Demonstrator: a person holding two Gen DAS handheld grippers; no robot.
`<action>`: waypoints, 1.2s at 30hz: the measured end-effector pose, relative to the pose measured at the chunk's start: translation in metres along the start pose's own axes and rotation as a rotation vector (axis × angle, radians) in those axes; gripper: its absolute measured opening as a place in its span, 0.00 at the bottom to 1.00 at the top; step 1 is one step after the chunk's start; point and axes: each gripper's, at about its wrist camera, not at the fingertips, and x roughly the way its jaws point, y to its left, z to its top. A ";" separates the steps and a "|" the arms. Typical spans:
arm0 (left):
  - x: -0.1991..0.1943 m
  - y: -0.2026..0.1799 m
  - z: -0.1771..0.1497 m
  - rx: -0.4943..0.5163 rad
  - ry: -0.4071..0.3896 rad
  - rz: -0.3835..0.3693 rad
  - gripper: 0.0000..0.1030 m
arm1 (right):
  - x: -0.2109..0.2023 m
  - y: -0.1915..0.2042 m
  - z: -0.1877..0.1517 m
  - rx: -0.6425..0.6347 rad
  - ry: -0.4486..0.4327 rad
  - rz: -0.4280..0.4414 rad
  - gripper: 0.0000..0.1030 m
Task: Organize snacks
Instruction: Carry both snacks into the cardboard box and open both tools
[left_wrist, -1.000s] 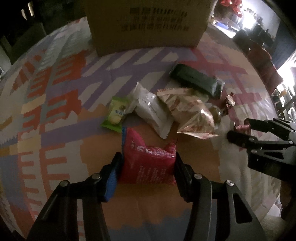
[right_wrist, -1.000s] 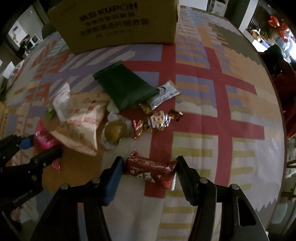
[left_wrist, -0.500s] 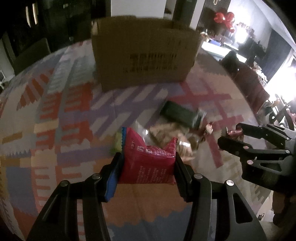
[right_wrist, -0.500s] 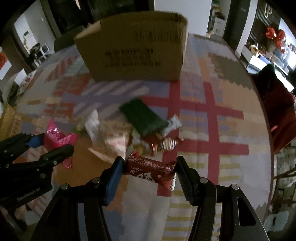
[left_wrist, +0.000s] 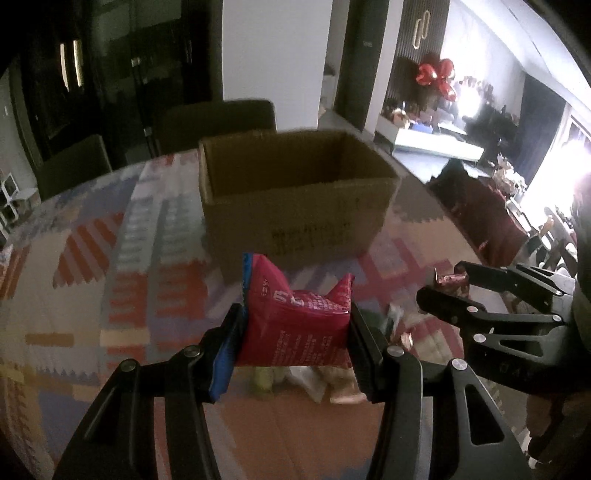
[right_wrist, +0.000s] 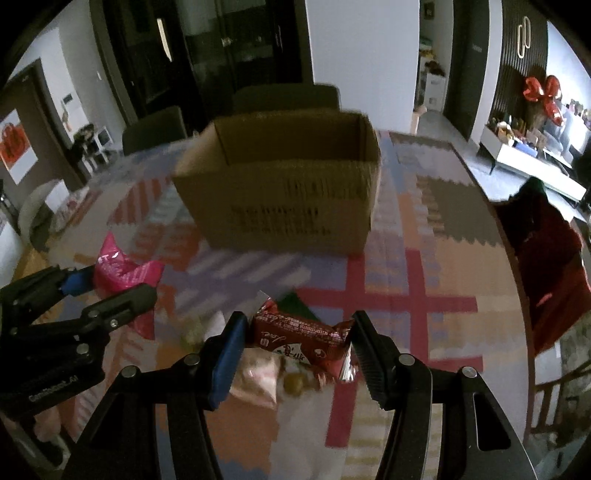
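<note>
My left gripper (left_wrist: 295, 325) is shut on a pink snack packet (left_wrist: 295, 328) and holds it above the table, short of the open cardboard box (left_wrist: 295, 206). It also shows in the right wrist view (right_wrist: 114, 291) with the pink packet (right_wrist: 122, 273). My right gripper (right_wrist: 295, 332) is shut on a dark red snack bar (right_wrist: 303, 336), held above the table in front of the box (right_wrist: 284, 206). The right gripper shows in the left wrist view (left_wrist: 443, 286) with the bar's end (left_wrist: 450, 278). More snacks (right_wrist: 258, 380) lie on the table below, blurred.
The table wears a patterned cloth (right_wrist: 424, 258). Dark chairs (left_wrist: 218, 122) stand behind the box. A dark red chair (right_wrist: 546, 258) stands at the table's right side. The box's inside is dark.
Both grippers have risen with their snacks and tilted up toward the box. The box's open top has come into view and the snack pile has dropped below the grippers.
</note>
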 end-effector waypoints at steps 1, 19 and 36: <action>-0.001 0.001 0.005 0.000 -0.009 0.001 0.51 | -0.001 0.000 0.005 0.002 -0.013 0.006 0.57; 0.003 0.021 0.109 0.004 -0.102 0.010 0.51 | -0.006 -0.001 0.116 -0.008 -0.188 0.055 0.57; 0.056 0.034 0.157 -0.006 -0.051 0.017 0.56 | 0.051 -0.016 0.163 0.019 -0.119 0.078 0.57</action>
